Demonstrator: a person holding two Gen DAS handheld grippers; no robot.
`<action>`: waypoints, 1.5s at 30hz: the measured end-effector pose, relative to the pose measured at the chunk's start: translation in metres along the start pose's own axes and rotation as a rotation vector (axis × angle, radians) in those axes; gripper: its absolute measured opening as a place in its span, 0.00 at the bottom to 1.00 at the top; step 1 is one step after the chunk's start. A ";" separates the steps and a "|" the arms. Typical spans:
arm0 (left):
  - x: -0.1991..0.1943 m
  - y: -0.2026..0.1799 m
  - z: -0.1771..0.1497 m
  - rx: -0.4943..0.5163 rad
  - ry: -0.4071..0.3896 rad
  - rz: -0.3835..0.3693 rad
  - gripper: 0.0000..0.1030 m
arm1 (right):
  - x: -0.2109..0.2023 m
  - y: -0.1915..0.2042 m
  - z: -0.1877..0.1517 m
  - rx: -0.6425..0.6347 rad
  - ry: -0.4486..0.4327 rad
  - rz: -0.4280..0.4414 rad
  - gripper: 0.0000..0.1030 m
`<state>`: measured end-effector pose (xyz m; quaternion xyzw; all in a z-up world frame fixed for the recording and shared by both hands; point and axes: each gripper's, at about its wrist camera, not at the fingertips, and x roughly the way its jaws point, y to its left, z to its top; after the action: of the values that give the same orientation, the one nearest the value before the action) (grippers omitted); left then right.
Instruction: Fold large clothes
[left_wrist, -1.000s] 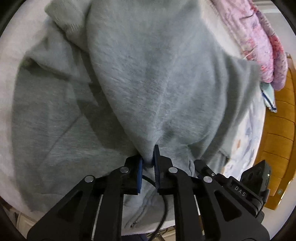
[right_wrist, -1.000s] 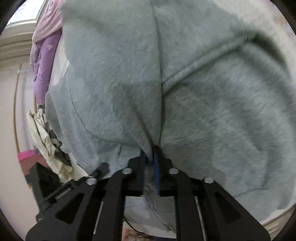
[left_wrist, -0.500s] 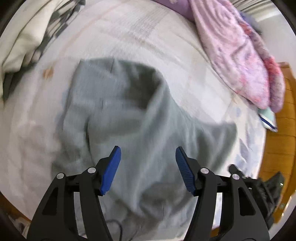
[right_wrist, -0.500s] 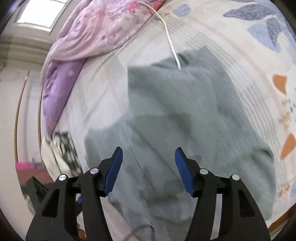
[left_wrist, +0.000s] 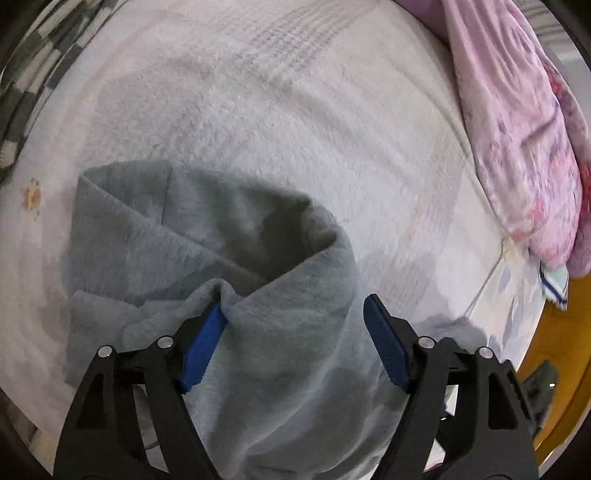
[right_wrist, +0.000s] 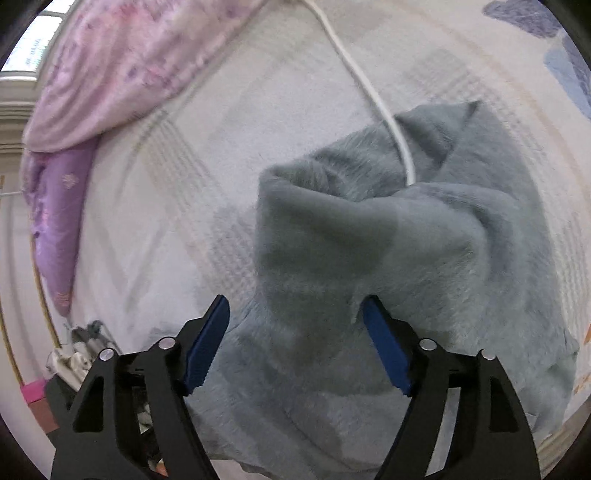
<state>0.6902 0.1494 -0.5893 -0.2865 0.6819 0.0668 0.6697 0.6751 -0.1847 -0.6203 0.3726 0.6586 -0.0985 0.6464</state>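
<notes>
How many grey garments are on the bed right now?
1: a grey fleece garment, crumpled on the bed under both open tools, left tool, right tool. Others may lie out of view.

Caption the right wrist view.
Open right gripper above a rumpled grey sweatshirt on the bed, white cable across it.

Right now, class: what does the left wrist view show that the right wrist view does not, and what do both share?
Only the left wrist view shows the checkered fabric and orange wooden furniture. Only the right wrist view shows the white cable running onto the garment, and a pink box. Both show the grey sweatshirt, pink quilt, and open grippers.
</notes>
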 end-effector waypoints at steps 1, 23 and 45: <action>0.003 0.001 0.003 -0.009 0.010 0.004 0.74 | 0.008 -0.001 0.003 0.015 0.013 -0.011 0.75; -0.035 0.009 -0.056 0.158 -0.224 -0.071 0.08 | -0.018 -0.044 -0.023 -0.133 -0.098 0.215 0.14; -0.118 0.106 -0.314 0.260 -0.397 -0.286 0.08 | -0.135 -0.177 -0.238 -0.186 -0.359 0.416 0.12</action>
<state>0.3572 0.1236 -0.4787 -0.2727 0.4930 -0.0616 0.8239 0.3648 -0.2128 -0.5234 0.4153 0.4492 0.0328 0.7904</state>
